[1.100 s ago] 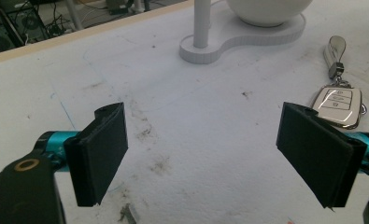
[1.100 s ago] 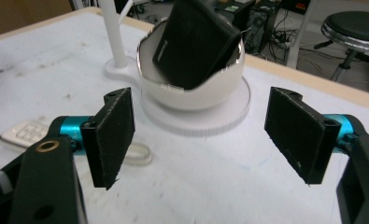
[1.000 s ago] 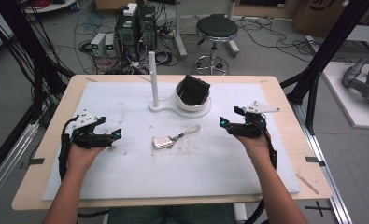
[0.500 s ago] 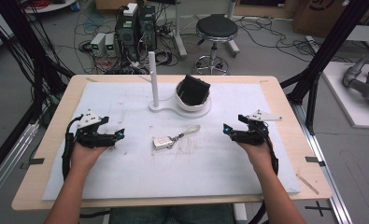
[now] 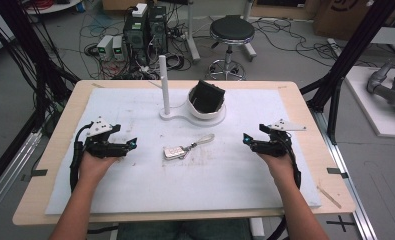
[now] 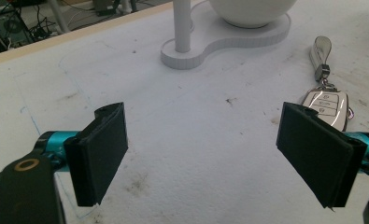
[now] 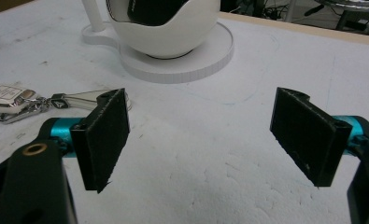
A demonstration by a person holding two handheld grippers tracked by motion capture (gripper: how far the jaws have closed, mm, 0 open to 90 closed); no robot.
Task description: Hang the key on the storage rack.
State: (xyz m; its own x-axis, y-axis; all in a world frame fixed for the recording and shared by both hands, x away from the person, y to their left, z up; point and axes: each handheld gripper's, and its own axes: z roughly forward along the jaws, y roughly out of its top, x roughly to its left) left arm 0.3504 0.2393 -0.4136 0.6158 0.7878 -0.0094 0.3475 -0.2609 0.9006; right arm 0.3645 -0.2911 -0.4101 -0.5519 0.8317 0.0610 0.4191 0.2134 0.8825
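while both grippers rest low over the white mat, the car key lies flat between them near the middle of the table, its strap trailing toward the white stand behind it. the left gripper has its jaws wide apart with nothing between them, and in the left gripper view the key sits just beyond the tip of one jaw. the right gripper is likewise spread open and empty, farther from the key, which shows off to the side in the right gripper view.

the key looks small and light, a hard plastic shell with a smooth, glossy face, so it would likely slide on the mat if nudged rather than pinched. lying flat, it offers little height to grab; closing the jaws across its narrow sides seems the safest hold. the strap is soft and floppy, joined by a small metal clip; taking that instead would let the key dangle and swing. the stand's cup holds a dark object, and a thin post rises beside it.
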